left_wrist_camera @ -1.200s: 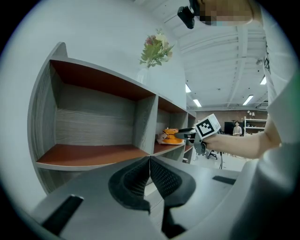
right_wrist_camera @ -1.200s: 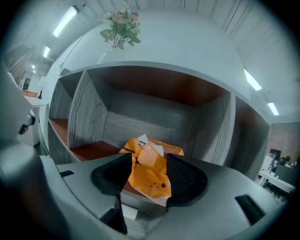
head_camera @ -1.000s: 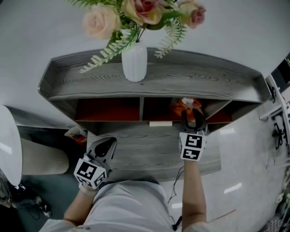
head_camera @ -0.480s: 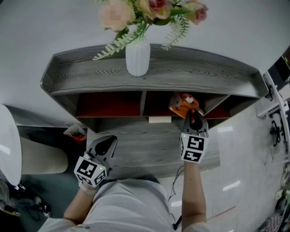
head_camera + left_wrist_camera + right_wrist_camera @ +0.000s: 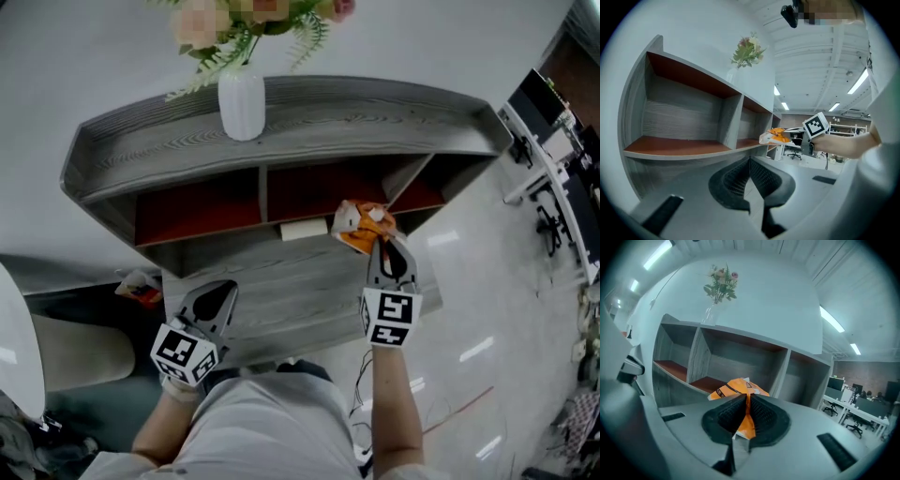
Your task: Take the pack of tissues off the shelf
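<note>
- Since the earlier frame, the pack of tissues (image 5: 359, 228) had been drawn nearward out of the shelf's (image 5: 281, 141) middle compartment by the right gripper (image 5: 384, 246).
- Its jaws had just been closing and were pinched narrow on the pack's near end.
- The pack was held just clear of the front edge, extending far from the jaws.
- The left gripper (image 5: 217, 298), closed and empty, was kept well apart.
- A crumpled orange-and-white wrapper was seen.
</note>
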